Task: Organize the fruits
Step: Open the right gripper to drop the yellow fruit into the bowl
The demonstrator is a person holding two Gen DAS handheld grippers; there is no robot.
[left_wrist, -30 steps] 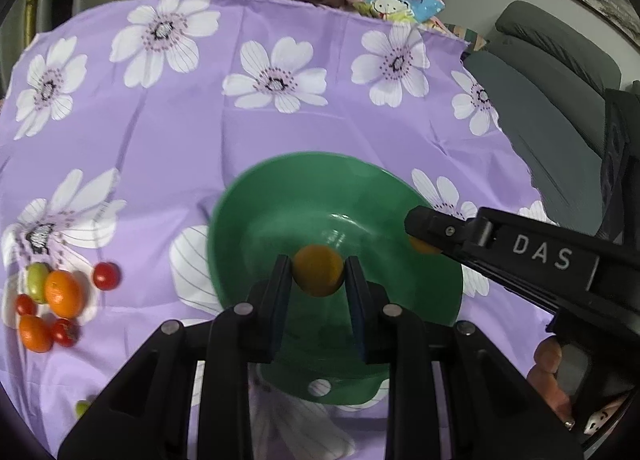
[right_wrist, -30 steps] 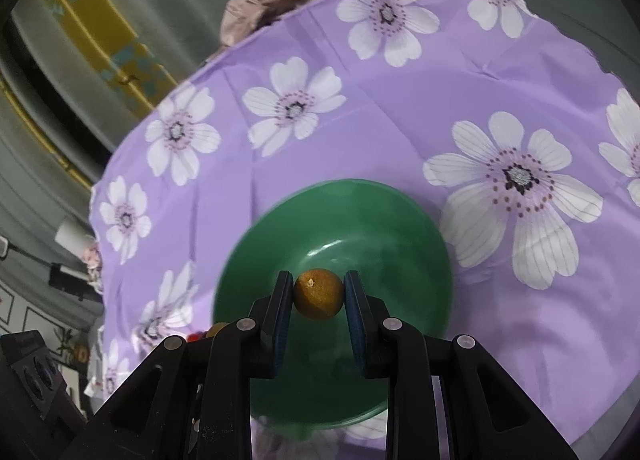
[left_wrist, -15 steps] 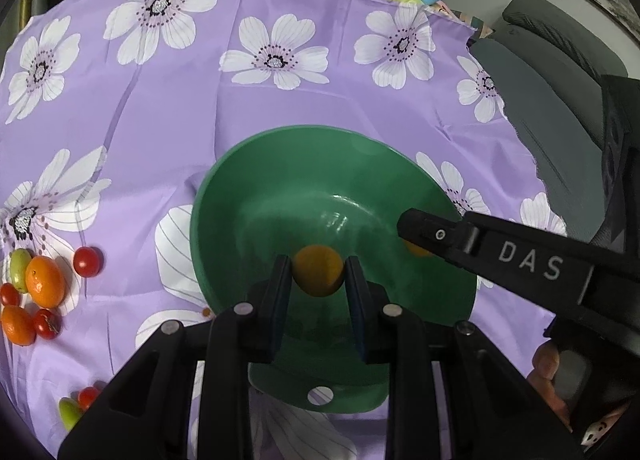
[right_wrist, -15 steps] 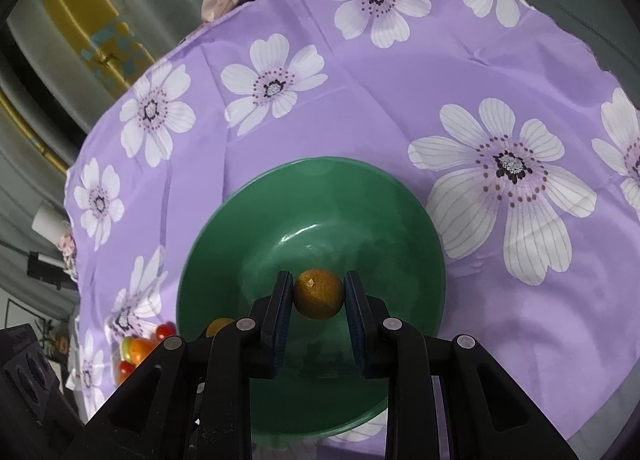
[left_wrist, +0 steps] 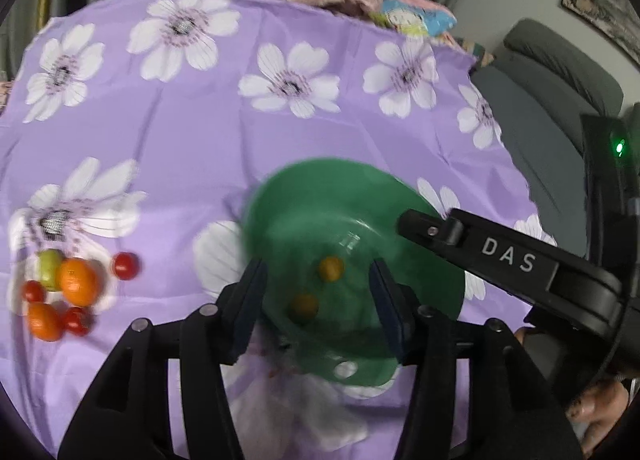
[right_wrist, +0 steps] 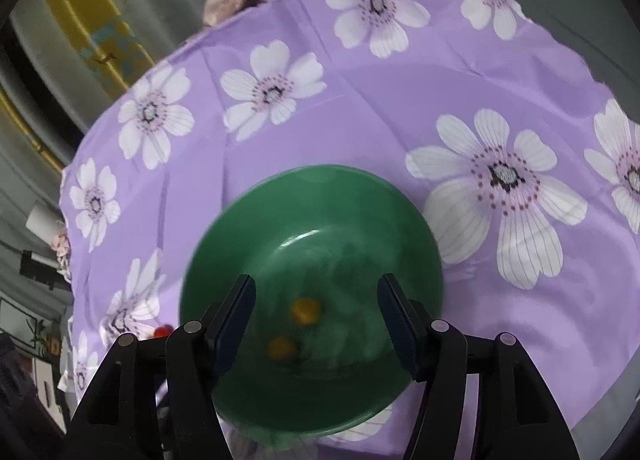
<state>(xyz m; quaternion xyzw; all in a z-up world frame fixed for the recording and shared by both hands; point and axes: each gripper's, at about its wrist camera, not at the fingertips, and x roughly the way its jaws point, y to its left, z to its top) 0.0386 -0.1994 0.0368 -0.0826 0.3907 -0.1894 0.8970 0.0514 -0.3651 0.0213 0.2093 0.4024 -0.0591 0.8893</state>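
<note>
My left gripper [left_wrist: 316,302] and my right gripper [right_wrist: 316,320] both hang over the round green plastic bowl [left_wrist: 280,216], each with its jaws having just been opening and now standing apart with nothing pressed between the pads. Two small orange round fruits lie loose on the bowl's floor, one [left_wrist: 331,269] toward 1 o'clock of the other [left_wrist: 304,306], the pair apart. At 9 o'clock of the bowl, on the purple flower-printed tablecloth [left_wrist: 180,132], a cluster of orange, red and green fruits [left_wrist: 76,282] lies well apart from it.
</note>
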